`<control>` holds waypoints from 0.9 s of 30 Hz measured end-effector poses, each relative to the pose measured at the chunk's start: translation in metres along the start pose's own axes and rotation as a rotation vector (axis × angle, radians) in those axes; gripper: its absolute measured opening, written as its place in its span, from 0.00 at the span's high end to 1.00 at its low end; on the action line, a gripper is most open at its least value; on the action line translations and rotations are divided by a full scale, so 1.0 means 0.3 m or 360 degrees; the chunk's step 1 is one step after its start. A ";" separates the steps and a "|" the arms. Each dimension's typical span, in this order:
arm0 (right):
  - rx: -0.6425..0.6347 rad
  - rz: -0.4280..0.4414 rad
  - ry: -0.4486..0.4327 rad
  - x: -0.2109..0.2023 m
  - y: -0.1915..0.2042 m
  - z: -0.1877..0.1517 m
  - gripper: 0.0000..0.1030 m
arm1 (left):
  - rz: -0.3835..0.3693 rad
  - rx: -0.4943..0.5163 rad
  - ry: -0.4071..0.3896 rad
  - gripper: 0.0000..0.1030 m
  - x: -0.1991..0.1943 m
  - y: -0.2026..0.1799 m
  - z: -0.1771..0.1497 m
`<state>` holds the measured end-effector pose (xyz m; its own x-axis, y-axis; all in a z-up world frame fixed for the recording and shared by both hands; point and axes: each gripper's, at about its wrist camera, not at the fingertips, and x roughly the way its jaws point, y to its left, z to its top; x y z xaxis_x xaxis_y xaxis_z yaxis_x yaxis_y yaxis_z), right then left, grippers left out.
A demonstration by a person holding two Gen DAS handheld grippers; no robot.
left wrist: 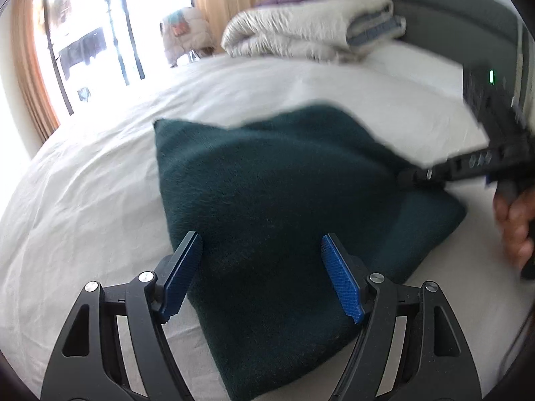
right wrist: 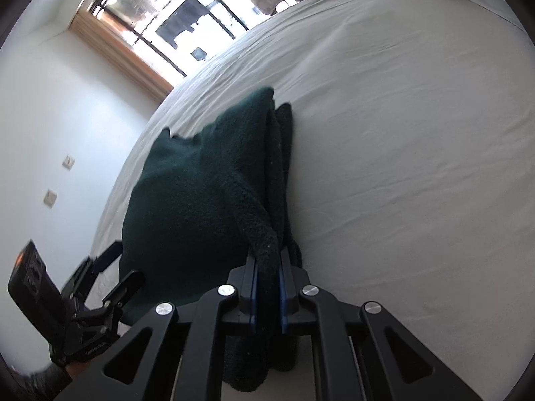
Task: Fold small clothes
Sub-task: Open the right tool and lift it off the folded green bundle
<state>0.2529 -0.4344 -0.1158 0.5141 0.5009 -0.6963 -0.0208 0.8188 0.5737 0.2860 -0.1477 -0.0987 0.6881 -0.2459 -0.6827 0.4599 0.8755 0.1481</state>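
Holding one edge while the other fingers wait

Lying on the white bed (left wrist: 100,183) is a dark green sweater (left wrist: 267,200), already folded into a thick, soft pile. It takes up the middle of the bed, with a heap of folded blankets (left wrist: 301,30) far behind it near the window (left wrist: 90,33).

The right gripper (right wrist: 267,287) has its fingers (right wrist: 251,290) squeezed together on a flap of the sweater. A strip of green cloth runs up out of them and joins the rest of the pile. In the left camera this same gripper (left wrist: 409,177) shows at the right side of the sweater, blurry, biting the edge there.

The left gripper (left wrist: 264,274) has its blue fingers (left wrist: 341,284) spread wide apart. They hold nothing. The sweater lies right in front of them and a bit below, and its near corner pokes out between the two fingers. I cannot tell if they touch the cloth or just hang over it.

The sweater's long side runs away from the left gripper, toward the blankets. The right gripper is on the side edge, so it is the one that can pull the flap across. The left one is nearest to the close corner. My guess is the flap needs to go over the pile next, while the left fingers press or pinch the near end so the pile does not slide.
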 end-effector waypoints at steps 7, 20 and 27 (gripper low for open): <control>-0.0026 -0.0337 -0.0066 -0.093 0.082 -0.015 0.41 | -0.0042 0.0066 0.0001 0.23 0.005 0.008 -0.047; -0.0458 -0.0307 -0.0037 0.037 0.328 -0.215 0.70 | -0.0084 0.0008 -0.0013 0.21 0.004 0.024 -0.071; -0.0362 -0.0230 -0.0086 -0.061 0.307 -0.197 0.70 | -0.0112 -0.0032 -0.0043 0.21 0.001 0.035 -0.079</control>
<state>0.1910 -0.3516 -0.0755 0.5704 0.3636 -0.7365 -0.1329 0.9257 0.3540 0.2776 -0.1287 -0.1144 0.6696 -0.3183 -0.6711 0.4967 0.8637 0.0859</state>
